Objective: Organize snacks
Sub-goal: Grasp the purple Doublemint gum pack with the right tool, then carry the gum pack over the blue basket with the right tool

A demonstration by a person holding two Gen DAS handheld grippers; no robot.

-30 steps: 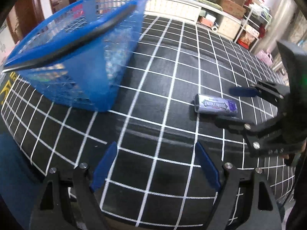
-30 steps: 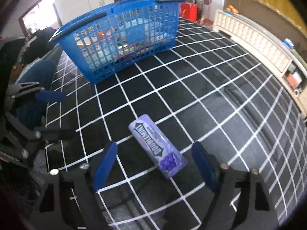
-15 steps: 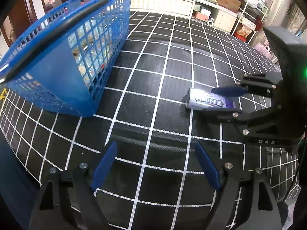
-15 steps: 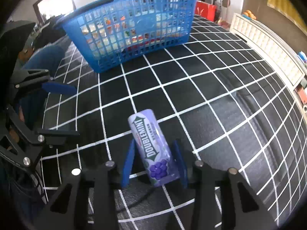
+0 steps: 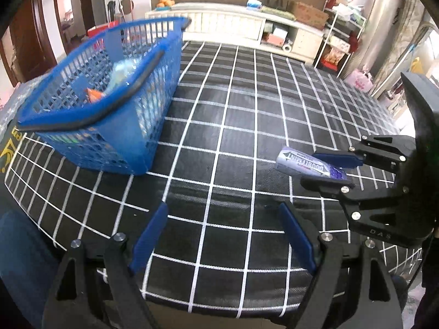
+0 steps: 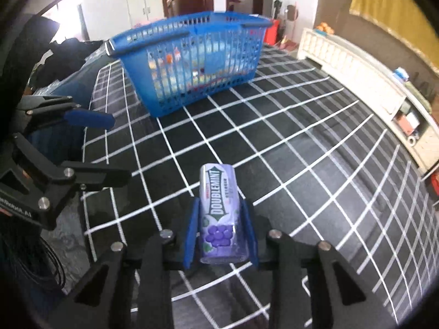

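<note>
My right gripper point(image 6: 219, 211) is shut on a purple Doublemint gum bottle point(image 6: 218, 208) and holds it a little above the black grid cloth; it also shows in the left wrist view point(image 5: 326, 168), gripping the bottle point(image 5: 299, 161). A blue plastic basket point(image 5: 109, 104) holding several snack packets stands at the far left, also in the right wrist view point(image 6: 192, 63). My left gripper point(image 5: 222, 235) is open and empty over the near edge of the cloth; it shows at the left of the right wrist view point(image 6: 107, 148).
The black cloth with white grid lines point(image 5: 241, 126) covers the table. A white low cabinet point(image 5: 225, 24) and shelves with boxes point(image 5: 337, 46) stand beyond the far edge. A dark blue chair point(image 6: 79, 90) stands behind the basket.
My right gripper closed on the gum bottle and lifted it off the cloth. Both views have risen and tilted, so the basket now sits farther off.
</note>
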